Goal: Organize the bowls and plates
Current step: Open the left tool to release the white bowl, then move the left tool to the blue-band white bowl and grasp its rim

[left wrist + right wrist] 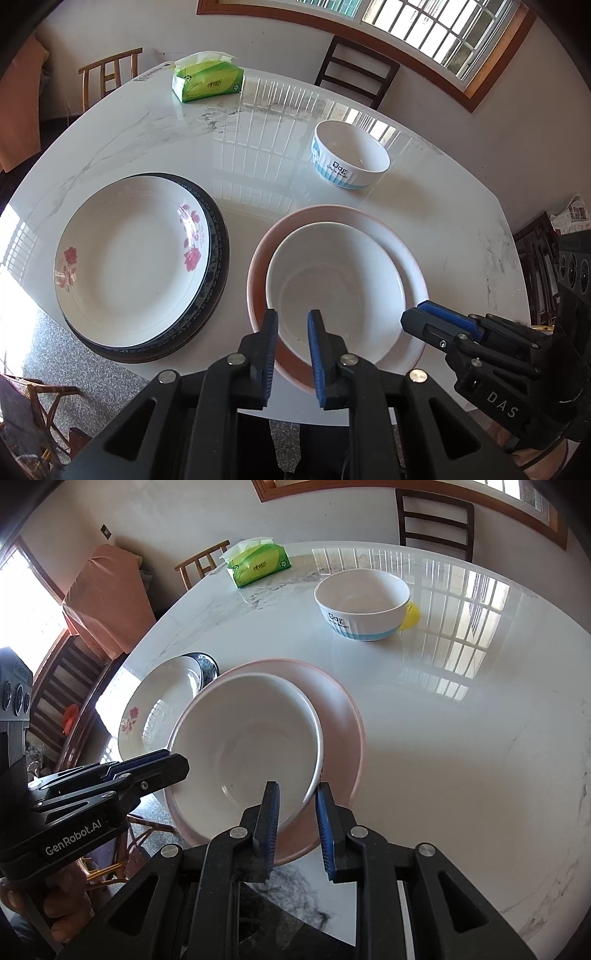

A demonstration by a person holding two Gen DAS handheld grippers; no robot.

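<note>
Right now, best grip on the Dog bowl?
Pinch the Dog bowl by its thin upright rim, one finger inside and one outside, coming from above on the near side. It stands upright, open and apparently empty, apart from the pink plate, and looks too wide to span.

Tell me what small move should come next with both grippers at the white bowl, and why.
Probably lift both grippers clear of the white bowl. It already sits on the pink plate, and the left gripper and right gripper straddle its rim with visible gaps, so neither seems to grip it.
</note>
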